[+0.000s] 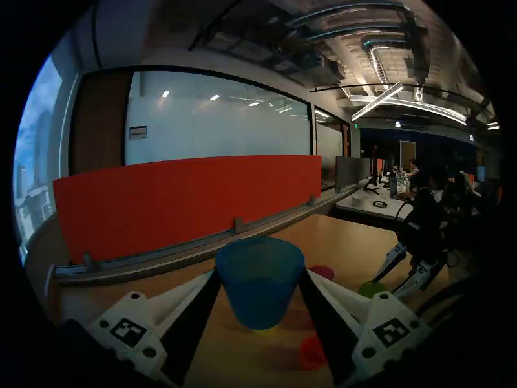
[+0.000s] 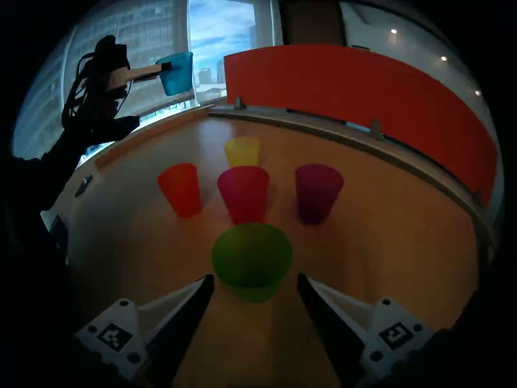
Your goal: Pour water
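Plastic, thin and translucent: the blue cup (image 1: 260, 291) looks light and a little springy to us. We would hold its tapered wall at mid-height, gently, so it neither slips nor buckles. The left gripper (image 1: 260, 271) clamps it between both fingers, lifted off the table (image 2: 400, 233), high above and well apart from the green cup (image 2: 252, 258). The right gripper (image 2: 253, 279) brackets that green cup with fingers wide; we cannot tell whether they press it. Four other cups (image 2: 244, 191) stand just beyond the green cup.
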`<state>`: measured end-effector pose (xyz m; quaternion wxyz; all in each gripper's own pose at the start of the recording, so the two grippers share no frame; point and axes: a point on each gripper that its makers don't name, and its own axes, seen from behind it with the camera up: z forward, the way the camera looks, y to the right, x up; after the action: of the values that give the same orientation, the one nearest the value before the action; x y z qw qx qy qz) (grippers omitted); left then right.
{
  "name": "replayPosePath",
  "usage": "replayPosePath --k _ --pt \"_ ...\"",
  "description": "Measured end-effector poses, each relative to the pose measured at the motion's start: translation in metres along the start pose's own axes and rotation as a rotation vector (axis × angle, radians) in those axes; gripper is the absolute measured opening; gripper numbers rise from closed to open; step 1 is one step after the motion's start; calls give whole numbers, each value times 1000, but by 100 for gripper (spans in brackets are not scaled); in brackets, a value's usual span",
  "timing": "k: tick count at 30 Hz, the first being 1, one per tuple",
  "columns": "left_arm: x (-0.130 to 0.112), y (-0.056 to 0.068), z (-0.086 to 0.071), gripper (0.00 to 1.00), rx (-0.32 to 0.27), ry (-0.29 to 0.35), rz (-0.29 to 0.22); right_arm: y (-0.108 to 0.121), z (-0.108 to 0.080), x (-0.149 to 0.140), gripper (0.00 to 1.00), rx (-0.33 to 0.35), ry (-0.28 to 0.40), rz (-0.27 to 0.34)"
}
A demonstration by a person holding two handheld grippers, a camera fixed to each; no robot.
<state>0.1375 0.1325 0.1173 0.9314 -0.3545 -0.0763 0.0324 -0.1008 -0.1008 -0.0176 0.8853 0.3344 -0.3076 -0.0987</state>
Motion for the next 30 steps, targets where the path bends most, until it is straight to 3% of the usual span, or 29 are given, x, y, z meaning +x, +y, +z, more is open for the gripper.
replayPosePath --k 17,30 --pt "-5 -4 0 85 2 -6 -1 -3 26 10 100 10 9 -25" --pt "-2 -4 -2 85 4 -3 4 -4 32 15 95 21 32 -24"
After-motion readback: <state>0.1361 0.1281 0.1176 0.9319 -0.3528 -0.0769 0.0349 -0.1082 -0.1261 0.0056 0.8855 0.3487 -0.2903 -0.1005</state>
